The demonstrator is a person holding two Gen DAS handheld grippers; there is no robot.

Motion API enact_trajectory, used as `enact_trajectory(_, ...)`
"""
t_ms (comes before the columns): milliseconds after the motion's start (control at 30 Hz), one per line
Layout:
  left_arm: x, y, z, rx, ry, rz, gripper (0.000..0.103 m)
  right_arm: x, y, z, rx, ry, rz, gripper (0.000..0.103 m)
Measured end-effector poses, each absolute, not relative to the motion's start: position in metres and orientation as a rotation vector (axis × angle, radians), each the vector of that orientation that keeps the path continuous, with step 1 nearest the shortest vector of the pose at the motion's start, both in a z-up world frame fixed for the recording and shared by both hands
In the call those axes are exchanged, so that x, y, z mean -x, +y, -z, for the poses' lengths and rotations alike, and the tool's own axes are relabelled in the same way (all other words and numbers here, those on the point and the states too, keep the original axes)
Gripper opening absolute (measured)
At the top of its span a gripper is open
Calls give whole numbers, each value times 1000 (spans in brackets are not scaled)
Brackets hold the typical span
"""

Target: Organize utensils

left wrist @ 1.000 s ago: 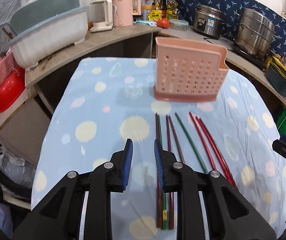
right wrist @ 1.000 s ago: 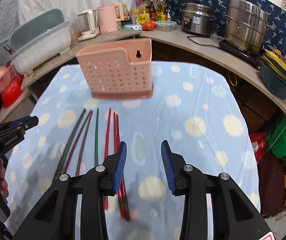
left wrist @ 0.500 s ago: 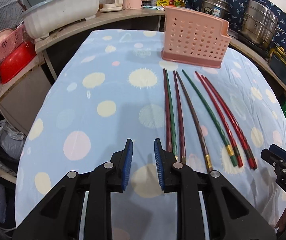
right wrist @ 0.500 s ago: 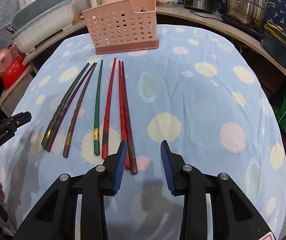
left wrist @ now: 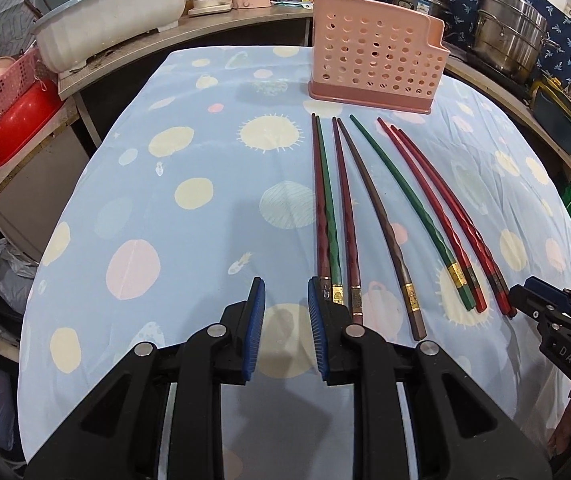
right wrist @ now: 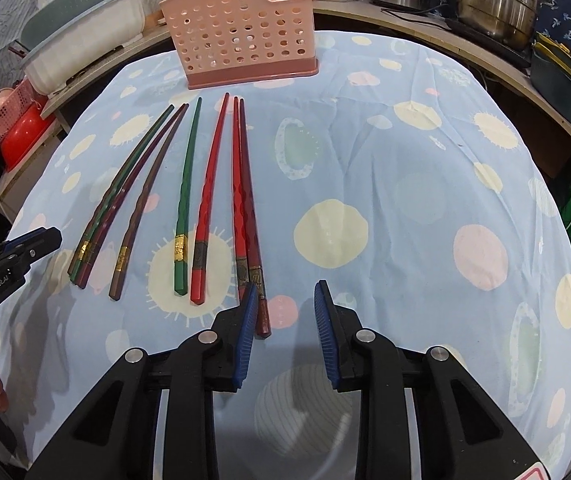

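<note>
At the bottom of the left wrist view, the left gripper is hovering over the cloth-covered desk, its jaws standing narrowly apart with nothing between them; its right pad is sitting just beside the near ends of the leftmost chopsticks. In the right wrist view, the right gripper is hanging low over the desk, jaws having just been closing yet apart and empty, its left pad overlapping the rightmost red pair's ends. The chopsticks are lying side by side in the centre, tips pointing toward the pink perforated holder, which is standing upright at the upper centre.
</note>
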State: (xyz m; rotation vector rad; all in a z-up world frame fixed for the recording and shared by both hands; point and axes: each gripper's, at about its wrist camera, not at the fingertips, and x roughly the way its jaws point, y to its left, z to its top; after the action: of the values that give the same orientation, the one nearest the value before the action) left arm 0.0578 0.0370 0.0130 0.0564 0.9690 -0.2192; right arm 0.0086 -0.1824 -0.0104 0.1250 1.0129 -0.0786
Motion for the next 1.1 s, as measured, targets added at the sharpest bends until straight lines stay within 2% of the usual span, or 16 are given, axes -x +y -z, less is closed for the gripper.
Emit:
enact_trajectory(400,-59,38,-7,-52,984,217,21,-11,-174,12,-79,1007,74,26)
enact_trajectory(500,-59,37,-6,-53,987,219,21,-13,-176,15,-78,1019,78,18)
enact_trajectory(767,-59,34,-8,-48,986,233,21,-16,-174,17,-78,1022,72,16)
enact_trajectory(933,-59,31,-8,-49,990,239,21,-19,-172,18,-75,1018,69,9)
enact_trajectory(1100,-59,29,-7,-53,993,243,21,-20,-173,18,-84,1016,68,9)
